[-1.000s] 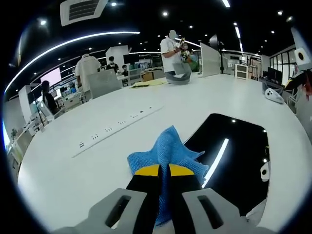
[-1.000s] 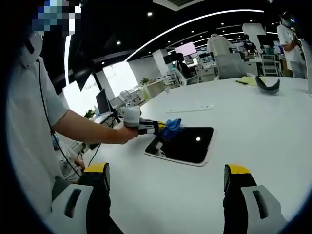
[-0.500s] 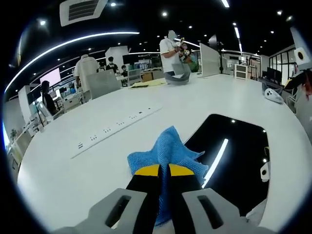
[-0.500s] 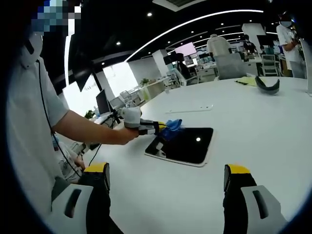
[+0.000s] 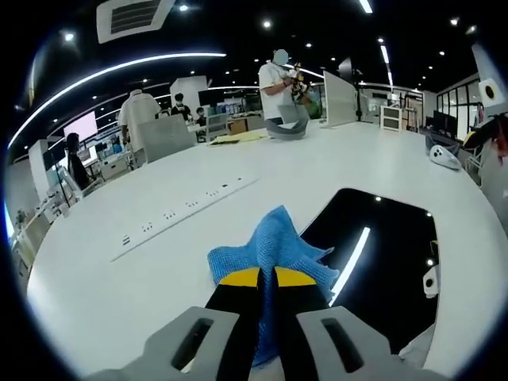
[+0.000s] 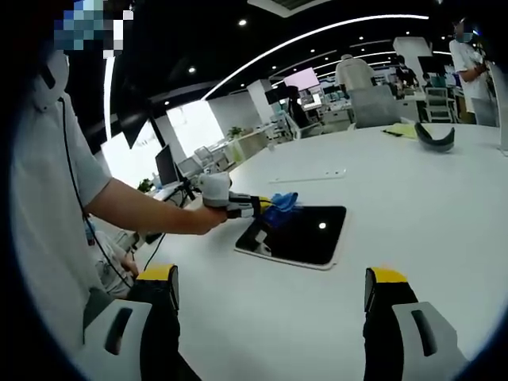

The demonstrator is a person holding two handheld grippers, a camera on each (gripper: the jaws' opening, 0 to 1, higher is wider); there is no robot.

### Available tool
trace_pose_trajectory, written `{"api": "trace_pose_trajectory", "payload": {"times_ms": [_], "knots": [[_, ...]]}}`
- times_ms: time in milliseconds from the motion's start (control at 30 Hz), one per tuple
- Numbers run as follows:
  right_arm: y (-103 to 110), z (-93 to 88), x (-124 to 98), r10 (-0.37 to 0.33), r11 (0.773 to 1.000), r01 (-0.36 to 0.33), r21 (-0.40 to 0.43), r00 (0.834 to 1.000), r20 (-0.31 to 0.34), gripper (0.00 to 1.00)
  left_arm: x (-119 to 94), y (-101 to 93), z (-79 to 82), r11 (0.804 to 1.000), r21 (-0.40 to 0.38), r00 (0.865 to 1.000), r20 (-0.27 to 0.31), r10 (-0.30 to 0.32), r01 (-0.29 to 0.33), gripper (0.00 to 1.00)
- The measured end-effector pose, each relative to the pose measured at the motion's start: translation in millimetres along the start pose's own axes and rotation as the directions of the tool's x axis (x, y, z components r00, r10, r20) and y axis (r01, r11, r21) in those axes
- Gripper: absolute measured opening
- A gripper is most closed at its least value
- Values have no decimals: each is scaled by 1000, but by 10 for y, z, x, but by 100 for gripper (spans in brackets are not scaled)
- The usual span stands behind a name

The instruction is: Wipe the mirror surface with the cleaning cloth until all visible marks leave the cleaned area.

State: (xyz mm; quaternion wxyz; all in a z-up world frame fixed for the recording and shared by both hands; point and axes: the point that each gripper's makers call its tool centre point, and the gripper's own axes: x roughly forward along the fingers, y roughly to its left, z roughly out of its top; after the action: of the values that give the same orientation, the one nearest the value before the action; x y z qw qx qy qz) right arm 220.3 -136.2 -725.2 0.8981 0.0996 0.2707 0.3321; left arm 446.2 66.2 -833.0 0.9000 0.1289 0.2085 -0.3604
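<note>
A blue cleaning cloth (image 5: 270, 254) is pinched between the yellow-tipped jaws of my left gripper (image 5: 267, 278), which is shut on it. The cloth hangs just above the near left corner of the dark rectangular mirror (image 5: 381, 254), which lies flat on the white table (image 5: 159, 262) and reflects ceiling lights. In the right gripper view the mirror (image 6: 305, 232) lies ahead at centre, with the left gripper (image 6: 255, 208) and the cloth (image 6: 281, 203) held over its far left edge by a person's arm (image 6: 143, 210). My right gripper (image 6: 270, 282) is open, well short of the mirror.
A long white power strip (image 5: 186, 210) lies on the table left of the mirror. A grey curved object (image 6: 435, 137) and yellow sheet (image 6: 402, 132) sit far back. A white device (image 5: 444, 155) rests at the right. People stand beyond the table's far edge.
</note>
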Motion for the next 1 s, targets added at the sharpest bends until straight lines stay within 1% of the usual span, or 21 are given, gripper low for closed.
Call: {"api": "trace_pose_trajectory", "payload": {"times_ms": [1000], "knots": [[-32,3,4,-1,1000,1,6,1000,6,98,115,-137,77,1000,12,1000,5,-25,25,2]]}}
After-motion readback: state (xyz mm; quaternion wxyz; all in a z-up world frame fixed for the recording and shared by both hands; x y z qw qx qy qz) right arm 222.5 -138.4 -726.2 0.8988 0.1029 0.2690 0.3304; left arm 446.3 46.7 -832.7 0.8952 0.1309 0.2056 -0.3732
